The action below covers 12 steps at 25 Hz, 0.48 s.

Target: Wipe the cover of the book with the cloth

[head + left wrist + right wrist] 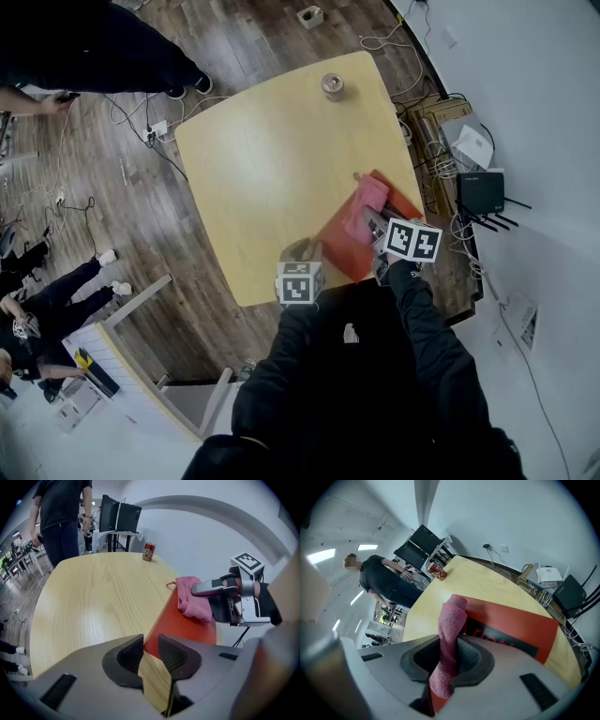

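Observation:
A red book [352, 251] lies on the wooden table [272, 159], near its right front edge. A pink cloth [366, 200] is draped over the book's far part. My right gripper [377, 225] is shut on the cloth [452, 618], which stands up between its jaws above the book's cover [511, 620]. My left gripper [305, 253] sits at the book's near left corner [157, 639]. Its jaws [150, 649] are almost together, with only a thin gap, and clamp nothing that I can see. In the left gripper view the cloth [192, 599] hangs from the right gripper's fingers [208, 588].
A drink can [332, 86] stands at the table's far edge. People stand on the floor at the left [103, 47]. Cables, a router [480, 192] and boxes lie beyond the table's right edge, close to the book.

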Each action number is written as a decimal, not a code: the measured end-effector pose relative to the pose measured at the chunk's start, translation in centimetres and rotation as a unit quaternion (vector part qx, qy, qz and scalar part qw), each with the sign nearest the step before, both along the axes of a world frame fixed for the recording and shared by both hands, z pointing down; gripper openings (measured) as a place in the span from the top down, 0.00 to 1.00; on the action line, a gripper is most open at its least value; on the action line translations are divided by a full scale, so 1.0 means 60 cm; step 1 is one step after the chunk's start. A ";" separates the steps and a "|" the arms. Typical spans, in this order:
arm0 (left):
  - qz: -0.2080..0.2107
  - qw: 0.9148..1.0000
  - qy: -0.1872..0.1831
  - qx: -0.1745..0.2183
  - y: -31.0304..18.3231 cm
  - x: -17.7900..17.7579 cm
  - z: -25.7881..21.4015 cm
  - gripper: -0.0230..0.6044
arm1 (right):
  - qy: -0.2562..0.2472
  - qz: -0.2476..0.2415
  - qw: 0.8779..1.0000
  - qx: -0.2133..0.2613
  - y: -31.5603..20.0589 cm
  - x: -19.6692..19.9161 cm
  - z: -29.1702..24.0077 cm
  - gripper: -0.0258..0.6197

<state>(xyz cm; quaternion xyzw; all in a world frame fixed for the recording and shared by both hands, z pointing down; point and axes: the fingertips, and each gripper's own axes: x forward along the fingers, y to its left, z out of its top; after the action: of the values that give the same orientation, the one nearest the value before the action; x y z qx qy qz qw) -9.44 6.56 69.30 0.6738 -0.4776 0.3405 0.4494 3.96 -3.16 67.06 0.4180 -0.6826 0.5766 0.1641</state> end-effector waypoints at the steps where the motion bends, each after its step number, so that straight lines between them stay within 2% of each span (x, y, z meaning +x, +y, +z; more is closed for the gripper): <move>1: 0.000 1.000 0.000 0.000 0.000 0.000 0.000 0.78 | 0.001 0.001 1.000 -0.001 0.003 0.003 0.001 0.84; 12: 0.002 1.000 -0.004 0.000 0.003 -0.003 0.003 0.78 | 0.012 0.016 1.000 -0.005 0.030 0.042 0.005 0.84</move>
<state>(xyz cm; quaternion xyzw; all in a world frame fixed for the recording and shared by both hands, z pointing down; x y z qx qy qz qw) -9.61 6.74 69.50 0.6732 -0.4785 0.3439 0.4468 6.49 -1.37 67.35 0.4346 -0.6709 0.5777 0.1651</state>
